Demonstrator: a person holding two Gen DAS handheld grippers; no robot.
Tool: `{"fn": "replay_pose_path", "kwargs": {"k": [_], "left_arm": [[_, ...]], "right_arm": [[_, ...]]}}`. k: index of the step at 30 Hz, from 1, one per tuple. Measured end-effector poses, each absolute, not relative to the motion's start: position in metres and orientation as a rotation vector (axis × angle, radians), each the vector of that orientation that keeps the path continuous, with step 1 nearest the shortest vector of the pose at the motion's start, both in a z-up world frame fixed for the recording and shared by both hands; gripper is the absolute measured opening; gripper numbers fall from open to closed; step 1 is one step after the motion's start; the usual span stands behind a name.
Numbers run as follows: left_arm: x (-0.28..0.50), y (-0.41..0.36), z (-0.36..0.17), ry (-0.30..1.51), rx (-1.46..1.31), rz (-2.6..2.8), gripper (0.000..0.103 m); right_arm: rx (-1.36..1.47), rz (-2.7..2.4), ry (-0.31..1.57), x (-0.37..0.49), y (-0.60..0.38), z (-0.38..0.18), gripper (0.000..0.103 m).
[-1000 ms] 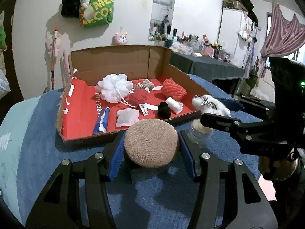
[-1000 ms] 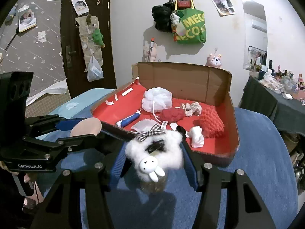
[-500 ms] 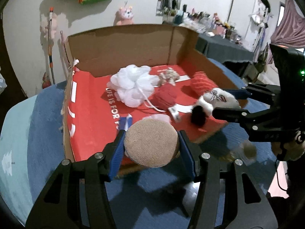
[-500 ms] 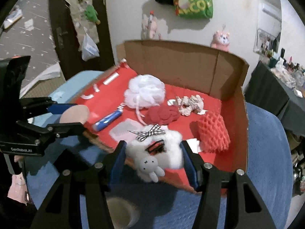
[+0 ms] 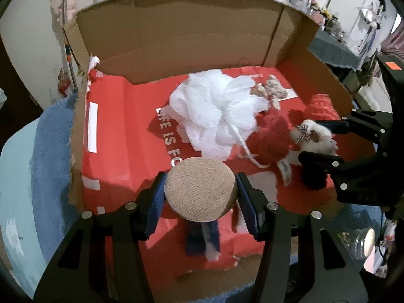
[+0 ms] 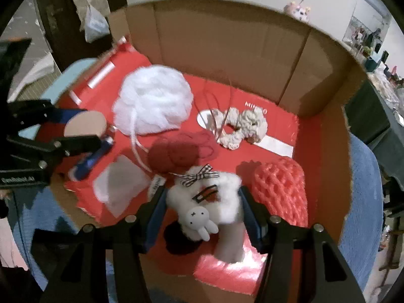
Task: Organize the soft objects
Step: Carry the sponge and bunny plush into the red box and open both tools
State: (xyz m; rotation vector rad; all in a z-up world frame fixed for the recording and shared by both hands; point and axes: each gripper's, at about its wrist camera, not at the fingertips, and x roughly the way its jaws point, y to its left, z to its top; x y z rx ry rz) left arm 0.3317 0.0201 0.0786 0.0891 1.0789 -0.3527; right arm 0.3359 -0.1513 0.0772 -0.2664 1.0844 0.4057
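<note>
Both grippers have swung forward and tipped down since a second ago, from hovering short of the box over the blue blanket to hanging over its red floor. Left wrist view: left gripper (image 5: 200, 195) is clenched on the round tan knitted pad (image 5: 200, 189), blue finger pads pressing both sides, now above the near-left part of the open cardboard box with red lining (image 5: 176, 38); below it lies the blue-and-white tube (image 5: 202, 237), ahead the white mesh bath pouf (image 5: 214, 116) and dark red yarn ball (image 5: 272, 133). At right, the right gripper (image 5: 320, 141) is seen side-on with its white load. Right wrist view: right gripper (image 6: 202, 207) grips the white fluffy plush pouch with checked bow and small bunny face (image 6: 204, 197), carried over the near-middle of the box, between the flat white square pad (image 6: 121, 184) and the red foam net sleeve (image 6: 280, 192); the cream crocheted scrunchie (image 6: 242, 126) sits farther back. Neither object is set down yet. Judgement: both soft items are now over the box, so lowering and letting go looks like the next step; free floor is tight under the pouch, roomier at far left.
</note>
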Motion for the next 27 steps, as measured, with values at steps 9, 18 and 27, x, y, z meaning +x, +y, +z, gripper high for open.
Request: {"fn": "replay_pose_path", "kwargs": {"k": [9,18,27], "left_arm": [[0.355,0.016,0.062,1.101,0.118,-0.323,0.052],[0.366,0.017,0.052,1.093,0.14,-0.3,0.052],[0.361,0.018,0.052,1.1,0.152,-0.304,0.054]], "right_arm": [[-0.294,0.356,1.109,0.359,-0.146,0.059,0.059],[-0.293,0.337,1.118,0.372,-0.146,0.051,0.059],[-0.29,0.342,1.117,0.381,-0.141,0.052,0.06]]}}
